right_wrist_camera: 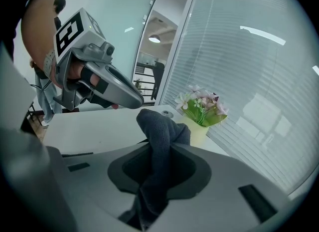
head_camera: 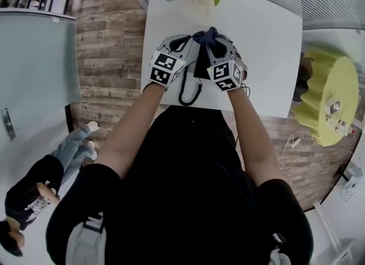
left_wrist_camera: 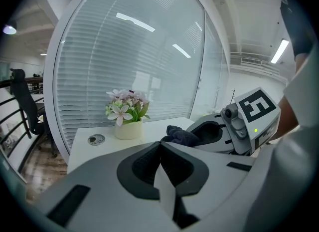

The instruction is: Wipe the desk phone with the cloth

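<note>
Clamping bunched, fuzzy dark cloth (right_wrist_camera: 155,126): right hand-held gripper (right_wrist_camera: 158,152); left hand-held gripper (left_wrist_camera: 160,147) pressed together, empty.

Office: glass partition with blinds (left_wrist_camera: 134,51), swivel chair (left_wrist_camera: 24,104), white desk (head_camera: 268,41), ceiling striplight (left_wrist_camera: 279,51).

Person's wearing a black short-sleeved top (head_camera: 188,172) with pale grey straps (head_camera: 85,241) up at the shoulders. The left gripper (head_camera: 191,41) and right gripper (head_camera: 212,39) are both light grey plastic shells with dark padded fingers (left_wrist_camera: 139,163). Each has a cube (head_camera: 165,68) of black-and-white square markers. The right one also has a tiny green light (left_wrist_camera: 255,130).
</note>
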Tool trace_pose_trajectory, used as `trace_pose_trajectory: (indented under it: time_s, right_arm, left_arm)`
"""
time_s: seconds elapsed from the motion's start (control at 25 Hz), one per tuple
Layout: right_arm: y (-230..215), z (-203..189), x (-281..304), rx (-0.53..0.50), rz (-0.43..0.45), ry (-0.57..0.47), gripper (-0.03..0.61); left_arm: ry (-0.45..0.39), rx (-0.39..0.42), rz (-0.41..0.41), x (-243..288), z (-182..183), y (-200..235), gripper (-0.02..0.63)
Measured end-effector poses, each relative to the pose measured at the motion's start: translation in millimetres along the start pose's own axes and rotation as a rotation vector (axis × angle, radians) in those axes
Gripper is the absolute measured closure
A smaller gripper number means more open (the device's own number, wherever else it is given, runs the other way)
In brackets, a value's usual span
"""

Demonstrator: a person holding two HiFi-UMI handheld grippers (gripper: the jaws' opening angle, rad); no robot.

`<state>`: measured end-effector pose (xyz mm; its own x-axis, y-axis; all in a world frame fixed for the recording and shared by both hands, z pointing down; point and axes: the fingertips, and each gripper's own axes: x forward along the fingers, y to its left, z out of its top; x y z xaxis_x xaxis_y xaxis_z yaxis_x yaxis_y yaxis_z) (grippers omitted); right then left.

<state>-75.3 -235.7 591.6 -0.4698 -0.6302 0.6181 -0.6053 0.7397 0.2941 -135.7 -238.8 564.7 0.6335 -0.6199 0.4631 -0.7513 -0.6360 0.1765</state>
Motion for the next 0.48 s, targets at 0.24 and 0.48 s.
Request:
trace_pose_trajectory:
  time_s: [0.24,0.48]
  right_arm:
    - [10.1,-6.3,-4.4,-0.007,0.010,0.000,0.488]
    - [25.8,-17.7,-9.9,-0.010,0.025,0.006,0.488]
  left_arm:
    - [0.011,-0.005,0.004,-5.3,-10.6,-5.7,0.603]
    - [0.025,-0.009,0.006,-9.1,-21.7,-10.9,0.603]
